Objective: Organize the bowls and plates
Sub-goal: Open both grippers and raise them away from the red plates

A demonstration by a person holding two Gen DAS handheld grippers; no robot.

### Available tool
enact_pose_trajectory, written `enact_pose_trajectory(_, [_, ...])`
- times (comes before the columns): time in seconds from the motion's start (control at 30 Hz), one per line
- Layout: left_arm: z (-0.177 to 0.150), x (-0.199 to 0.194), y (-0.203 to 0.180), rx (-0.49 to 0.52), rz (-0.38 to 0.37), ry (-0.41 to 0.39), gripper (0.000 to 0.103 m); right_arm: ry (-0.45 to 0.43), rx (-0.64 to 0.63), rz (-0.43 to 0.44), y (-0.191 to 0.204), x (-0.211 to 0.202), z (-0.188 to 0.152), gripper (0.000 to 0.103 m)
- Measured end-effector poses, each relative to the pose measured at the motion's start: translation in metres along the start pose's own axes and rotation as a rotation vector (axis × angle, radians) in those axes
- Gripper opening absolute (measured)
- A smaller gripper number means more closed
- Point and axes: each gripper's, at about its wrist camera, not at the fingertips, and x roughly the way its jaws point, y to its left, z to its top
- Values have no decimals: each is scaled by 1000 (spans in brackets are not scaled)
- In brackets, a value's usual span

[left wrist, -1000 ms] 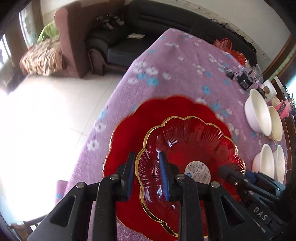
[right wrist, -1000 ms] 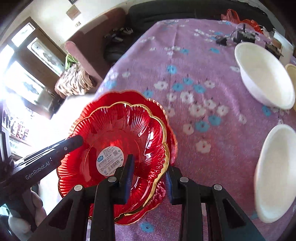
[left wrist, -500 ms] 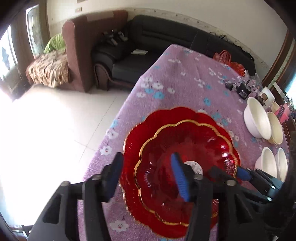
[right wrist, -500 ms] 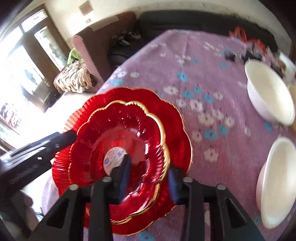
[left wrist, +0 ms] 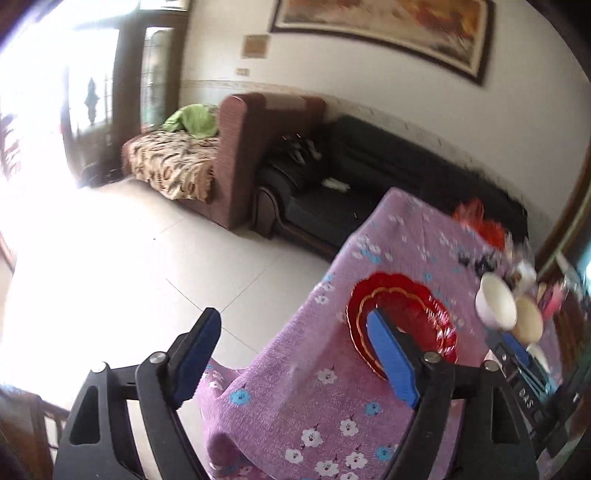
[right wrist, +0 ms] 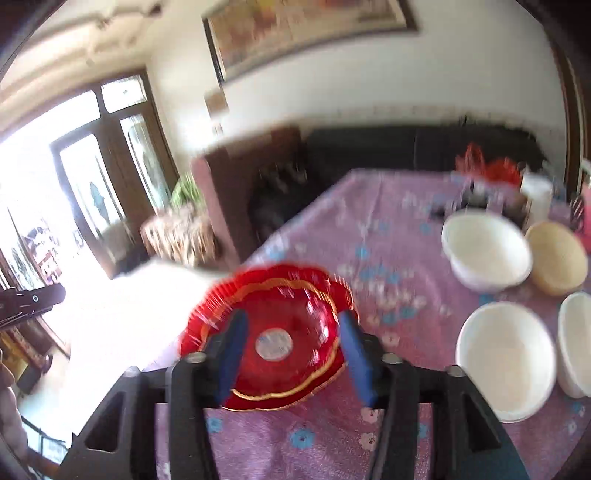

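Red scalloped bowl sat nested in the larger red plate near surface edge, stacking judged done; left gripper and right gripper jaws wide, empty; white bowls apart, unsorted

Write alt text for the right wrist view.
The open right gripper hovers over two nested red plates near the edge of a purple floral tablecloth. White bowls sit to the right; the image is motion-blurred.

A home living room

A dark sofa, a brown armchair and a framed painting line the wall beyond the far edge of a table under a purple flowered cloth.
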Motion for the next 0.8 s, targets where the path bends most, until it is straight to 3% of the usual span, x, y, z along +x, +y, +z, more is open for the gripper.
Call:
enact_pose_trajectory(0.1, [-1,-20,4,-43,39,-71,83,-67,-41,35,21,-20,16,70])
enact_pose_trajectory(0.27, [-3,-54,1,-71,44,-153,84,-77,-84,111,46,-32,27,70])
enact_pose_trajectory(0.4, [-7,-75,-2,-80,112,-235,95,-78,-91,140,53,-41,22,71])
enact_pose_trajectory(0.5, [-10,-78,-4,-87,115,-235,95,-83,-86,131,50,-46,14,75])
enact_pose_trajectory(0.8, [-15,-75,0,-117,141,-245,95,-80,-75,112,41,-54,6,76])
